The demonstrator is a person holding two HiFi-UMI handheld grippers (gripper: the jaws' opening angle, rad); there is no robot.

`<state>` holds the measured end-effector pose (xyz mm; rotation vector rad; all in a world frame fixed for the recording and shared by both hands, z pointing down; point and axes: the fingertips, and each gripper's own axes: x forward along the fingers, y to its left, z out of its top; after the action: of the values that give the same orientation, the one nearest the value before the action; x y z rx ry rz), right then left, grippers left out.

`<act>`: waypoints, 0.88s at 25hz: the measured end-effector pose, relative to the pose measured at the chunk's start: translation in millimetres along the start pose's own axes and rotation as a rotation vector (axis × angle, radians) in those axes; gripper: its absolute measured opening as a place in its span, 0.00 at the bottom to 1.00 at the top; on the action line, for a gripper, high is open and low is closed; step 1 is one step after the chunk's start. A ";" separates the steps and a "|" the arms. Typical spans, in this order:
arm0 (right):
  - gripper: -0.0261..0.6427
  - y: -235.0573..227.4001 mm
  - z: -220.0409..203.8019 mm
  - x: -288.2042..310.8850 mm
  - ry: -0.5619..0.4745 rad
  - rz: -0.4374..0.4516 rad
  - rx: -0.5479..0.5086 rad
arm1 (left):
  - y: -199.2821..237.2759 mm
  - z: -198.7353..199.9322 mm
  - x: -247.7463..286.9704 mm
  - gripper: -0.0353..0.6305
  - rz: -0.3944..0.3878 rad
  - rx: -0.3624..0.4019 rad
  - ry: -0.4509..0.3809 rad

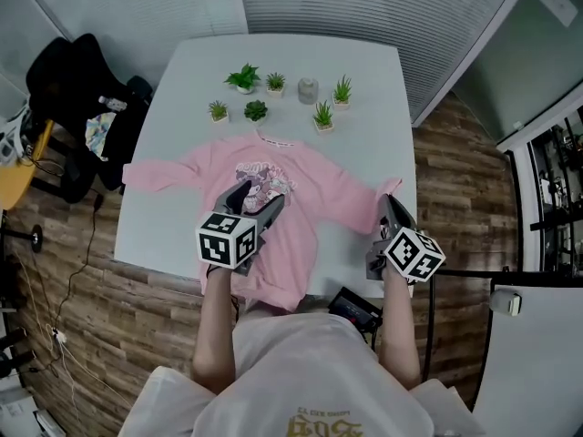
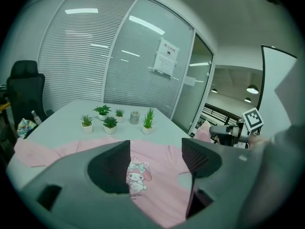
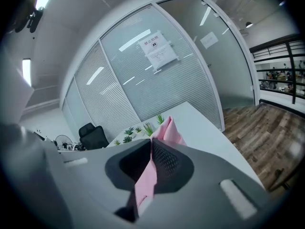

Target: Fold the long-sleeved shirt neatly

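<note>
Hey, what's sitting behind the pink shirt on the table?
Beyond the shirt stand six small potted plants and a grey container on the white table. Anything under the shirt is covered.

**Three Views on One Table**

The table [image 1: 364,71] is seen steeply from above by the head view. The left gripper view is held low and near over the pink shirt [image 2: 162,161], facing the potted plants [image 2: 110,123] and the glass wall [image 2: 119,56]. The right gripper view is directed along the table's right edge. The plants are shared by all views.
</note>
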<state>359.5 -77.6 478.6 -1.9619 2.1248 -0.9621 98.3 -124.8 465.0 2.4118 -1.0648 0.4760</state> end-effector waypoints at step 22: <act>0.07 166.0 -8.0 94.8 0.042 0.115 -0.085 | 138.5 -12.7 -18.1 0.57 -0.036 -0.077 0.072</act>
<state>196.0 -166.5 434.3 -1.8472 2.3096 -0.9149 -19.8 -189.7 504.1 2.3243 -0.9897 0.4963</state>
